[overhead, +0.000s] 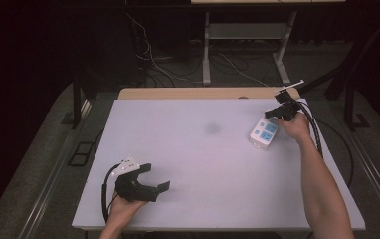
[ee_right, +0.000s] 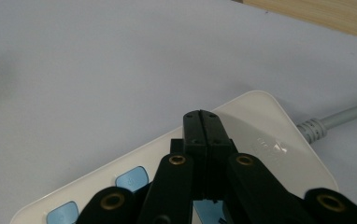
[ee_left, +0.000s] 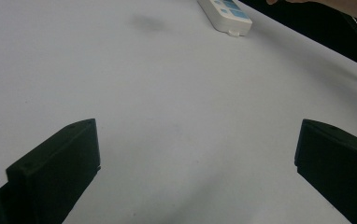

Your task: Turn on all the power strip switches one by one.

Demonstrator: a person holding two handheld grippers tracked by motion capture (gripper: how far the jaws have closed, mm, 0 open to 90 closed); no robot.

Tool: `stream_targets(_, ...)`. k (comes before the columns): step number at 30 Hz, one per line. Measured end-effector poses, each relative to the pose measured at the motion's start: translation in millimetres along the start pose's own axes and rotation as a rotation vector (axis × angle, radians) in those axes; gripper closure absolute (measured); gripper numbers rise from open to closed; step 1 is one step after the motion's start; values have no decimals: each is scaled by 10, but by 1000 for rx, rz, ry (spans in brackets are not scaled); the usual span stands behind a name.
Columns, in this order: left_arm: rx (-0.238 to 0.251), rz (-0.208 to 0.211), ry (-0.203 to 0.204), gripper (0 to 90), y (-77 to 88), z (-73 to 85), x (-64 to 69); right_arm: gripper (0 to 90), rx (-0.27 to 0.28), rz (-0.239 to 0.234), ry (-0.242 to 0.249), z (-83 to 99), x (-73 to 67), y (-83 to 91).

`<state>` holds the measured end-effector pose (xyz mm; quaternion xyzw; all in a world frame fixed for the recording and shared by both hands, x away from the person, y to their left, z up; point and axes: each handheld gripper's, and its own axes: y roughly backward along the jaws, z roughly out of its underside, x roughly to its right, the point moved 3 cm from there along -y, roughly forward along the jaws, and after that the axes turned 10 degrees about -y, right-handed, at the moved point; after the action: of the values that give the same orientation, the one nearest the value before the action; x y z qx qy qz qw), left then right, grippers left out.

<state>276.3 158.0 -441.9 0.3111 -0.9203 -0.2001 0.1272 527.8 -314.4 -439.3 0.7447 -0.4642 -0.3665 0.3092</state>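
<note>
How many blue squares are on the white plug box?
2 show in the high view on the white plug box: one nearer the right gripper, one just below it. More may hide under that gripper's closed fingers.

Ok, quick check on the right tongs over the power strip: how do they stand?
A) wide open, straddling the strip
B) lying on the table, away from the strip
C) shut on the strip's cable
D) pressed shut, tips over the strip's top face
D: in the right gripper view the right tongs are pressed together with no gap, tips over the white power strip; its grey cable runs off untouched.
</note>
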Motion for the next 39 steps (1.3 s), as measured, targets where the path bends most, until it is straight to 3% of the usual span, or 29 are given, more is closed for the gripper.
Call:
stream_targets(4,1,1,1,0,2,-2,0,900,-5,7,0,7,-15,18)
stream_targets(11,1,6,-1,0,-2,-3,-1,900,33,-31,10,9,-86,153)
stream_targets(20,2,19,-2,0,-27,-11,9,881,108,-100,-9,61,-198,487)
stream_targets(24,9,20,-5,0,-7,-18,11,782,122,-129,-29,134,-236,593)
stream_targets(29,18,18,-2,0,1,-27,3,545,154,-150,-41,229,-290,736)
stream_targets(35,21,24,-5,0,-9,-40,12,332,184,-159,-43,381,-372,885)
stream_targets(38,20,25,-6,0,-11,-41,21,201,184,-184,-57,475,-409,957)
stream_targets(39,20,25,-7,0,-11,-42,23,110,173,-213,-53,512,-424,980)
